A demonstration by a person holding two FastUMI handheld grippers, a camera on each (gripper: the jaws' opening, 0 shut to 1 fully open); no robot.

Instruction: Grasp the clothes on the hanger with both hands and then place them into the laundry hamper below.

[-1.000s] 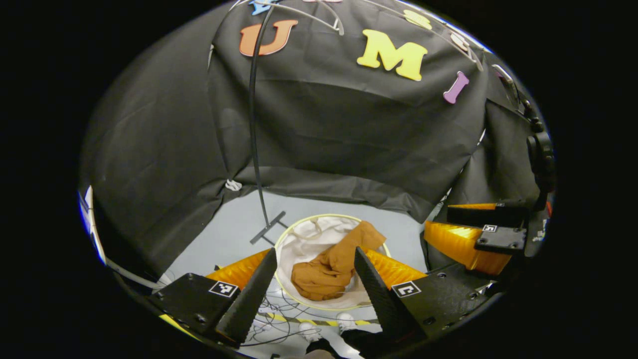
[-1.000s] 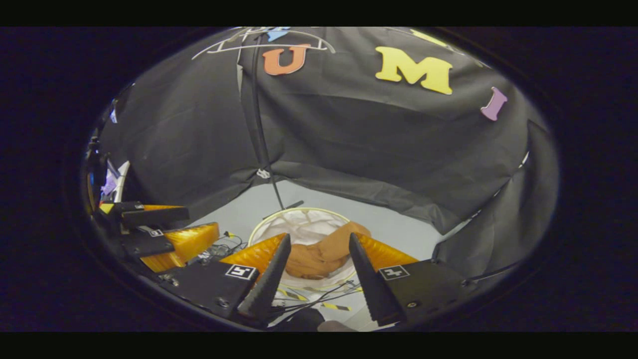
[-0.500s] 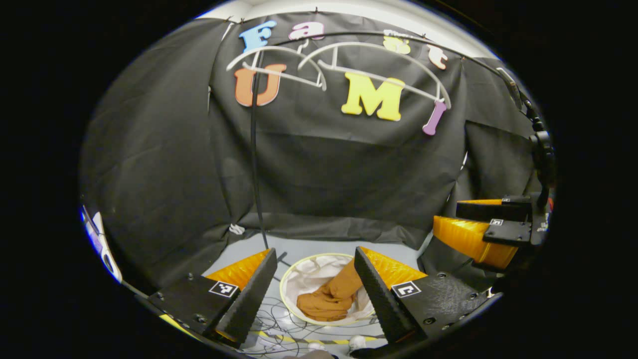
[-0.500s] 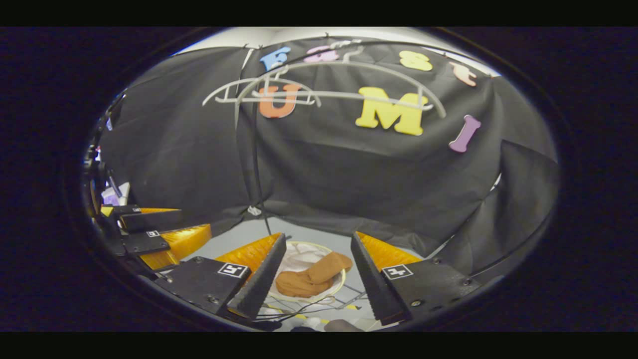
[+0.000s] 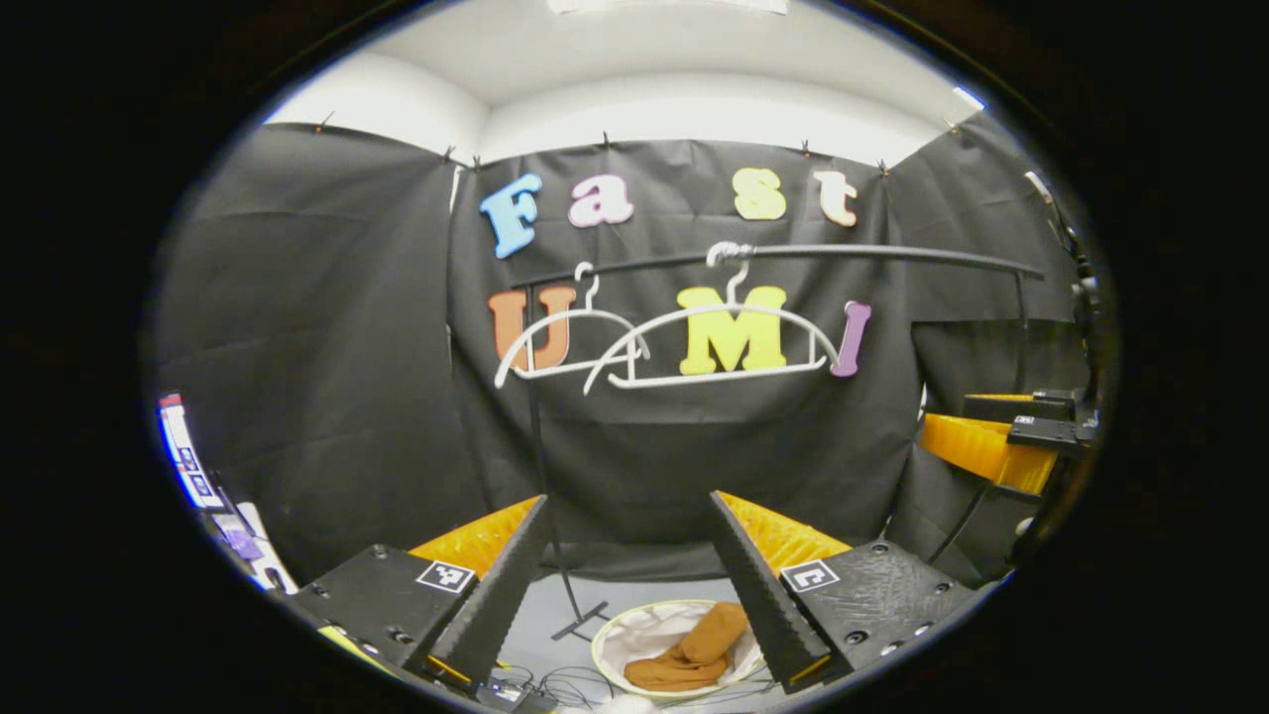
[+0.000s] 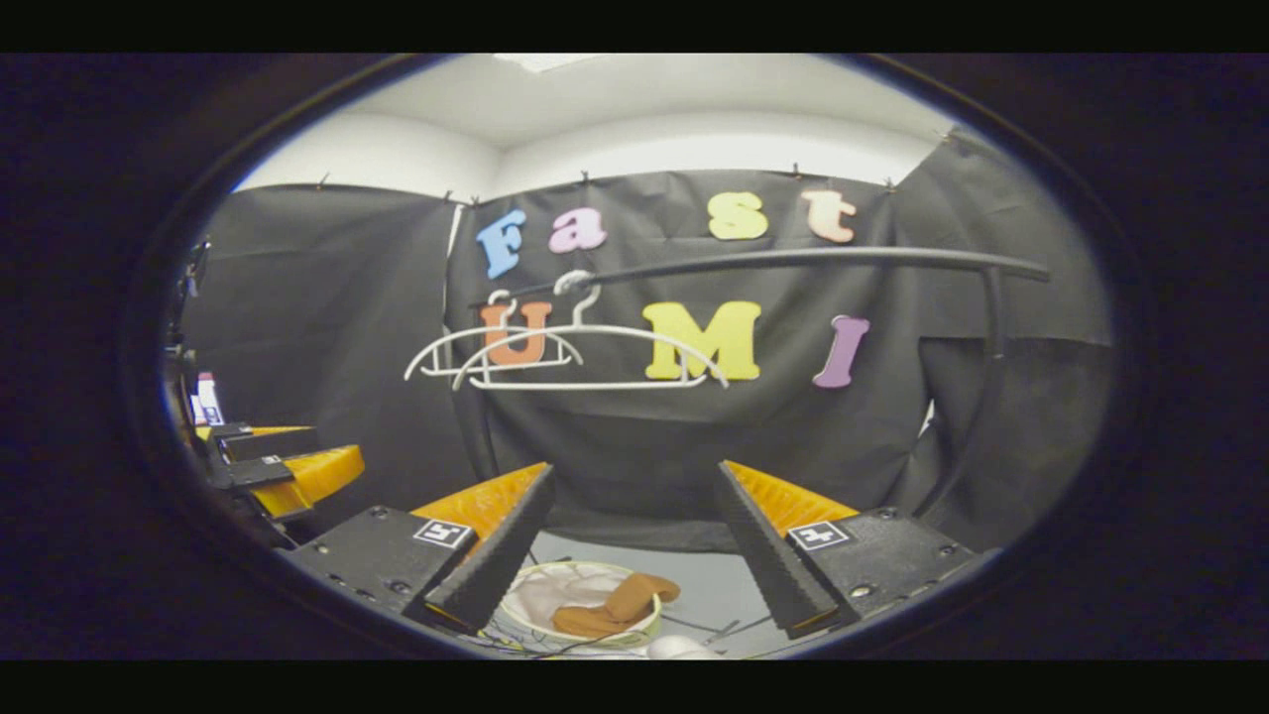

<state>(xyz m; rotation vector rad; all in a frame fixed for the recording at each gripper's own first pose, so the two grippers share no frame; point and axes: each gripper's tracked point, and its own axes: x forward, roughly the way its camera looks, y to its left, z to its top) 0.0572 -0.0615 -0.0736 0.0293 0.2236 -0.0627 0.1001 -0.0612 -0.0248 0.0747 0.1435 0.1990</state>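
Rust-brown cloth, a soft crumpled garment (image 5: 687, 658), lies bunched inside the round laundry hamper with a pale yellow rim and white lining (image 5: 613, 643). One thick fold rises toward the hamper's far right edge while the rest sits heaped low at the near side. In the right gripper view the same garment (image 6: 611, 607) rests in the hamper (image 6: 522, 595), which stands on the grey floor (image 6: 709, 595) among thin dark cables.

Above the hamper, two bare white plastic hangers hang side by side from a black horizontal rail (image 5: 872, 254): the larger hanger (image 5: 719, 342) nearer the middle, the smaller hanger (image 5: 570, 342) to its left, overlapping it slightly. A black upright pole (image 5: 540, 476) drops from the rail's left end to a foot on the floor just beside the hamper.

The left gripper (image 5: 627, 567) is held high above the hamper and well apart from the garment, pointing at the cloth wall, its jaws spread wide with nothing between them. The right gripper (image 6: 633, 540) is posed likewise, level, its jaws parted and empty. Each gripper appears at the edge of the other's view.
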